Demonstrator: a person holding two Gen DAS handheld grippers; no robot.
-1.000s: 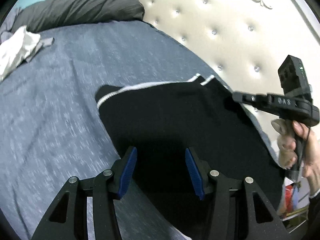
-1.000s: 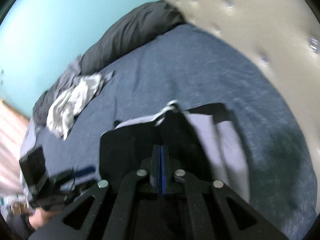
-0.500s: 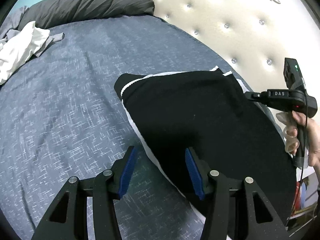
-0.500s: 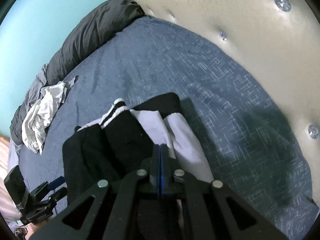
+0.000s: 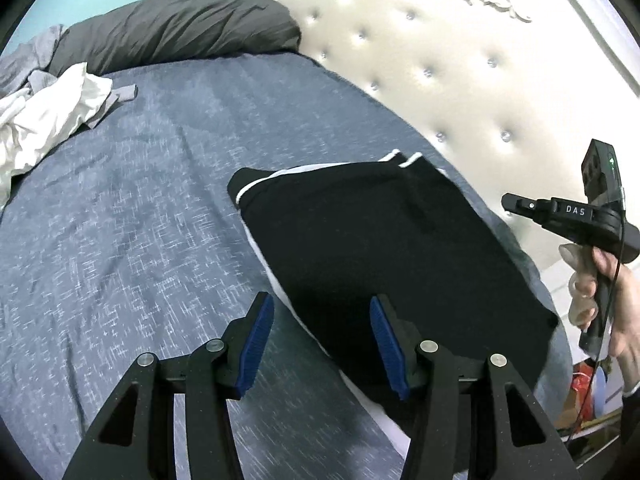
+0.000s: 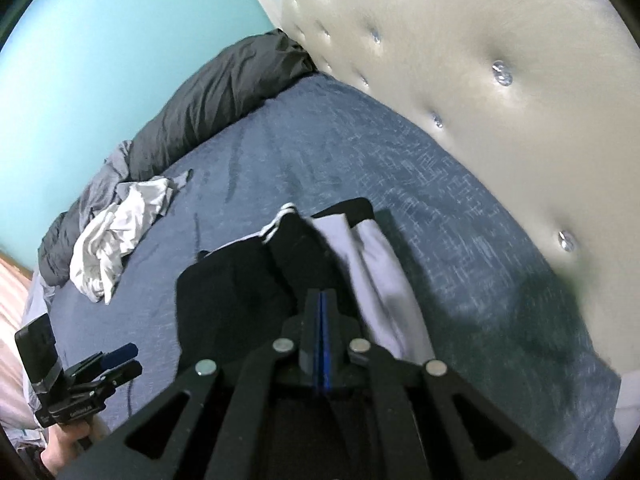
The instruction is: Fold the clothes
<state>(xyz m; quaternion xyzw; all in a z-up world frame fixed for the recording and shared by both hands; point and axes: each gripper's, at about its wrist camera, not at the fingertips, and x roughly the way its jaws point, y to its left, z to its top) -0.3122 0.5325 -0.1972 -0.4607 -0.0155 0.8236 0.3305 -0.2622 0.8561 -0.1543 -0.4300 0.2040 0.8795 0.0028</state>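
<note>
A black garment with white trim point(image 5: 380, 248) lies folded on the blue-grey bed sheet point(image 5: 120, 220), a pale lining showing along its edges. My left gripper point(image 5: 320, 302) hovers open over the garment's near left edge, with nothing between its blue pads. In the right wrist view the garment point(image 6: 240, 292) lies below my right gripper point(image 6: 322, 294), whose jaws are pressed together on nothing. From the left wrist view, the right gripper point(image 5: 508, 202) is held in a hand, off the garment's right side and clear of the cloth. The left gripper point(image 6: 120, 360) shows at the lower left.
A crumpled white and grey clothes pile point(image 5: 44, 120) lies at the far left of the bed. A dark grey duvet point(image 5: 180, 36) runs along the far edge. The cream tufted headboard point(image 5: 460, 60) rises just right of the garment.
Both grippers have drawn back and risen from the garment. The right gripper has moved off its right corner. The garment now lies narrower, with its pale edge showing.
</note>
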